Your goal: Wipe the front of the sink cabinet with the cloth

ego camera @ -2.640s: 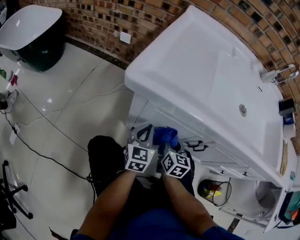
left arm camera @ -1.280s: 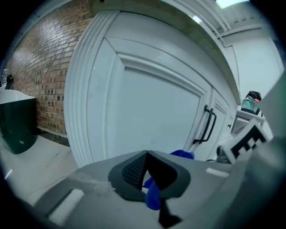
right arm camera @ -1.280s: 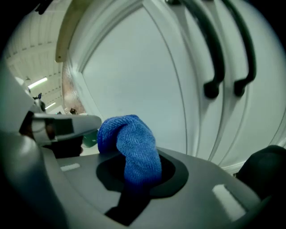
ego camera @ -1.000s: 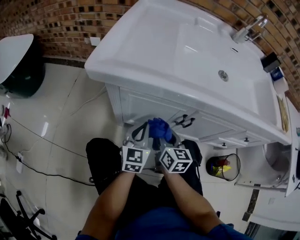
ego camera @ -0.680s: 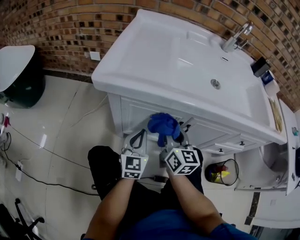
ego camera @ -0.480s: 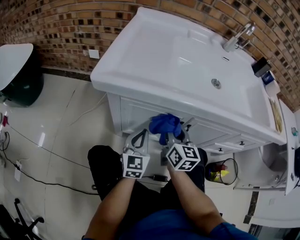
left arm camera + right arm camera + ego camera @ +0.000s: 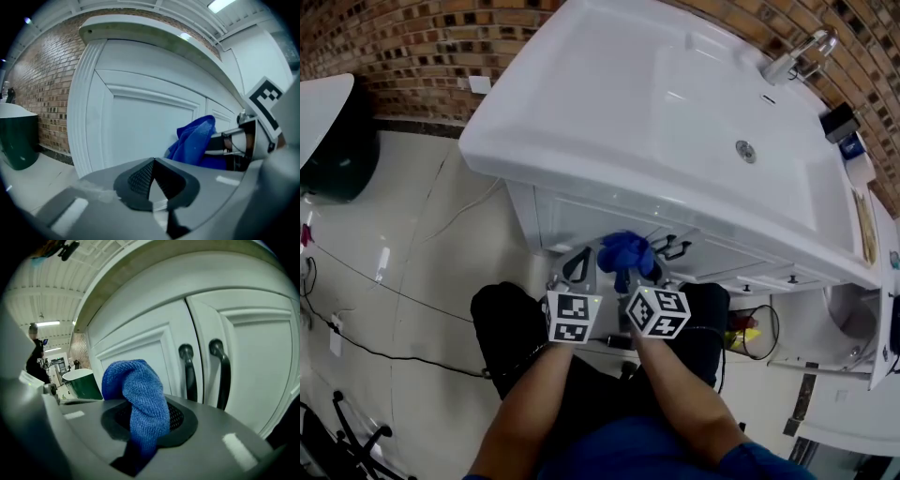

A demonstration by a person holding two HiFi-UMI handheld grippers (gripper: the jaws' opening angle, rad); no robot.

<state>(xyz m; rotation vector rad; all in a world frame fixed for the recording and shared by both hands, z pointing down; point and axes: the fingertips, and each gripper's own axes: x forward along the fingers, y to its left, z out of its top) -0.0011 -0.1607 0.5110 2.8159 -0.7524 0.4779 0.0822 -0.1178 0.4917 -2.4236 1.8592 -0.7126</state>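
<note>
The white sink cabinet front [image 7: 567, 217] faces me, with paneled doors [image 7: 150, 122] and two dark handles [image 7: 187, 371]. A blue cloth [image 7: 625, 253] is bunched in my right gripper [image 7: 639, 274], which is shut on it. The cloth [image 7: 140, 399] stands up out of the jaws, just left of the handles, in front of a door panel [image 7: 140, 350]. I cannot tell whether it touches the door. My left gripper [image 7: 579, 267] sits close beside it on the left, jaws shut [image 7: 152, 180] on nothing. From the left gripper view the cloth [image 7: 197, 140] shows at the right.
The white sink top [image 7: 675, 112] with its faucet [image 7: 792, 58] overhangs the cabinet. A wire bin [image 7: 752, 330] stands at the right on the floor. A dark green tub [image 7: 323, 141] and a black cable [image 7: 375, 291] lie at the left. A brick wall runs behind.
The right gripper lifted the cloth from low in front of the cabinet up to the door panel, where it now sits. The left gripper stayed beside it. My head view shifted.
</note>
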